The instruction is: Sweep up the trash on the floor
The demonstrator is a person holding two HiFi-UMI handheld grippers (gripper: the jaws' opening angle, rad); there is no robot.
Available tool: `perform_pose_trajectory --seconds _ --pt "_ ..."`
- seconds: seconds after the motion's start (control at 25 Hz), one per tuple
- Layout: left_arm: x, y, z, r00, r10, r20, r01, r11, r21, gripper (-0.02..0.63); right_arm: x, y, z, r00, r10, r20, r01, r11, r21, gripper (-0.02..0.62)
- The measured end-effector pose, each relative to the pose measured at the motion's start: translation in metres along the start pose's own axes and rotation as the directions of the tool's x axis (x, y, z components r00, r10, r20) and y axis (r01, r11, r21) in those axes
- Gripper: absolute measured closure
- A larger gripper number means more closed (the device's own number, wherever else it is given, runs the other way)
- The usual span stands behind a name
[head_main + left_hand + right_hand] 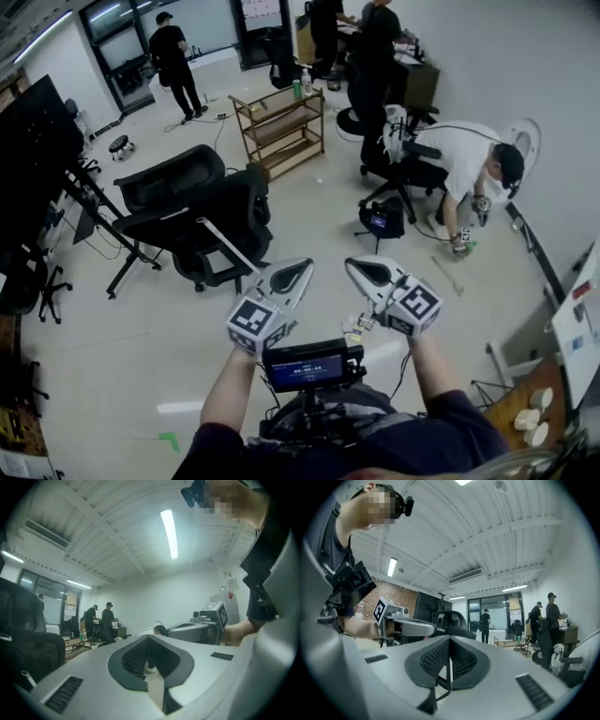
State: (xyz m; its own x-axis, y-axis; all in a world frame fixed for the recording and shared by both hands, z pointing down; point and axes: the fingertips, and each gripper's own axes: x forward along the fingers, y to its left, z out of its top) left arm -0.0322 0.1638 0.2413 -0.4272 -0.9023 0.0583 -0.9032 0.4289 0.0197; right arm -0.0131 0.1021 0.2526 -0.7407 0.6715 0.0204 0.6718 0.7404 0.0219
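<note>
A small green scrap (pixel 169 438) lies on the floor (pixel 122 356) at lower left, probably light and flimsy. A white pole (pixel 228 246), perhaps a broom handle, slants beside the office chair (pixel 216 211); it looks stiff, best gripped mid-shaft. Left gripper (pixel 298 271) and right gripper (pixel 359 267): fingers pressed together, empty.

No writing can be read anywhere. The small screen (pixel 307 366) at the person's chest shows pale lines of text, too small to make out. The marker cubes up-left (pixel 255 323) and up-right (pixel 415 307) of it carry only black-and-white square patterns.
</note>
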Motion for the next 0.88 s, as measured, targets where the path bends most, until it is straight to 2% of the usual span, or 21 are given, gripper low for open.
perform_pose_trajectory --seconds 0.12,0.28,0.44,0.64,0.88 --pt "-0.024 -0.013 0.003 0.995 -0.08 0.064 0.084 0.994 -0.067 0.606 -0.003 0.033 0.0 0.998 -0.034 -0.048 0.032 0.999 -0.03 0.586" --pt "-0.032 -0.033 0.002 0.992 -0.112 0.049 0.112 0.994 0.015 0.606 -0.015 0.063 -0.004 0.988 -0.07 -0.138 0.055 0.993 -0.109 0.586" --pt "-0.025 -0.052 0.01 0.969 -0.211 0.128 0.211 0.977 0.012 0.606 -0.032 0.066 0.006 0.991 -0.092 -0.101 0.091 0.996 -0.019 0.586" --pt "-0.013 -0.062 -0.009 0.963 -0.241 0.122 0.238 0.97 0.044 0.606 -0.058 0.06 -0.002 0.976 -0.177 -0.127 0.181 0.983 0.018 0.586" --pt "-0.004 -0.066 -0.016 0.96 -0.266 0.09 0.264 0.964 0.029 0.606 -0.069 0.059 0.007 0.977 -0.2 -0.08 0.207 0.975 0.084 0.586"
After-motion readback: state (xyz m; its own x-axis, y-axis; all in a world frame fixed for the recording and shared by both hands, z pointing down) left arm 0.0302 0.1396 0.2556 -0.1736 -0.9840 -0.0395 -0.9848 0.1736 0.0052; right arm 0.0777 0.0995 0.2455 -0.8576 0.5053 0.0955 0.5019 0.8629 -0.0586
